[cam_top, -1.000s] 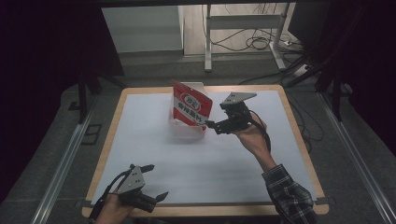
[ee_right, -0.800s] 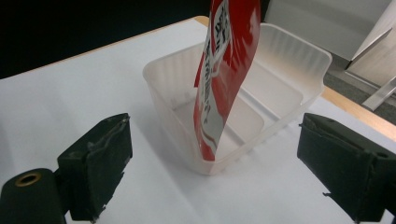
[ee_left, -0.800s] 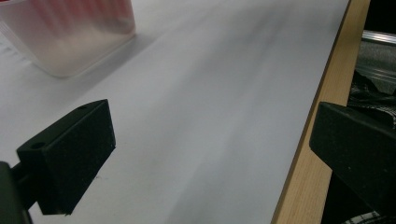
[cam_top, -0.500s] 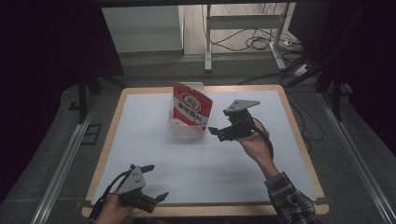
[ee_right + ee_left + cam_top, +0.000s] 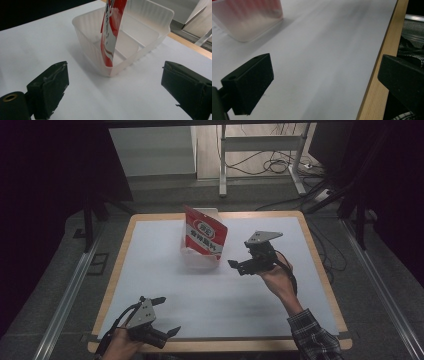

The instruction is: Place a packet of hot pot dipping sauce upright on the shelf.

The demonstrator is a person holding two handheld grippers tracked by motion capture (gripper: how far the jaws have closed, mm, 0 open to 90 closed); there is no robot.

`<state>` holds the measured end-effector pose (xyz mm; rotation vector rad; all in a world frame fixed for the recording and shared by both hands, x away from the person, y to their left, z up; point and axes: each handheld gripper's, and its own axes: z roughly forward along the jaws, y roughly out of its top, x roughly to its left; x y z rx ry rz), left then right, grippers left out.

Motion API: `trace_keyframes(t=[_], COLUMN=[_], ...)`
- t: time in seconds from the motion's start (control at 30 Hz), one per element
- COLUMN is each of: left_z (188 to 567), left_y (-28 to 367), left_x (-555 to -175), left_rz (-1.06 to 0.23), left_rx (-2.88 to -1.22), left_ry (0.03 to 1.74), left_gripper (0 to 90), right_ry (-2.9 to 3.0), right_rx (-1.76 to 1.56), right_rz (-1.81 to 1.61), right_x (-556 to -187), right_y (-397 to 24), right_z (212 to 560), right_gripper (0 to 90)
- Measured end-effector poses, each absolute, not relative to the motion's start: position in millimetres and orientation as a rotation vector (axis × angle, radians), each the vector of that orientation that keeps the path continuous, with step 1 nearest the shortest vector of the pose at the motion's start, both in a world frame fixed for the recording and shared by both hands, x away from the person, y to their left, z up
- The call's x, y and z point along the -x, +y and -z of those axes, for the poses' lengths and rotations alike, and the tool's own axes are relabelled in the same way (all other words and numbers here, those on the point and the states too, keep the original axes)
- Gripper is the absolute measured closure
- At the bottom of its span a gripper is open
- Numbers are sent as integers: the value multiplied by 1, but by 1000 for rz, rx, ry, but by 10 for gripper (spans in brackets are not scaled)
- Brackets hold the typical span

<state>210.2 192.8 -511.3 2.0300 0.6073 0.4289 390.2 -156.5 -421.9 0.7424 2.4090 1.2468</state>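
A red and white snack bag (image 5: 205, 236) stands upright and tilted in a clear plastic bin (image 5: 195, 260) at the back middle of the white table top (image 5: 215, 295). My right gripper (image 5: 239, 266) hovers open just right of the bin, pointing at it. In the right gripper view the bag (image 5: 111, 32) leans on the bin's near wall (image 5: 85, 40), and the open right gripper (image 5: 117, 90) holds nothing. My left gripper (image 5: 167, 316) rests open near the front edge. In the left gripper view the empty left gripper (image 5: 324, 85) faces the blurred bin (image 5: 249, 22).
The table has a wooden rim (image 5: 320, 270) around the white sheet. A plaid sleeve (image 5: 315, 340) comes in at the front right. Beyond the far edge lie a metal stand and cables (image 5: 270, 165) on the floor.
My right gripper has drawn back a little from the bin, to the right and toward the person. The left gripper, the bag and the bin have stayed put.
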Motion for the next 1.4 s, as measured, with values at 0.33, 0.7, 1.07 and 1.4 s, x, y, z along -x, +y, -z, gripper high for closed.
trace_keyframes(t=[0.33,0.7,1.07,1.4], left_z=[511,512,512,512], left_y=[192,191,191,190], left_x=[-210,-209,-209,-209], left_rz=[-431,-434,-434,-434], left_rx=[-2037,-2043,-2047,-2053], left_ry=[600,593,590,583], left_gripper=[3,3,3,4], right_ry=[2407,2397,2381,2369], right_rx=[-759,-771,-790,-816], right_rz=[-1223,-1190,-1177,-1162], right_x=[-385,-379,-368,-358], right_y=[-164,-175,-190,-207], right_z=[426,431,430,434], right_gripper=[65,43,22,10])
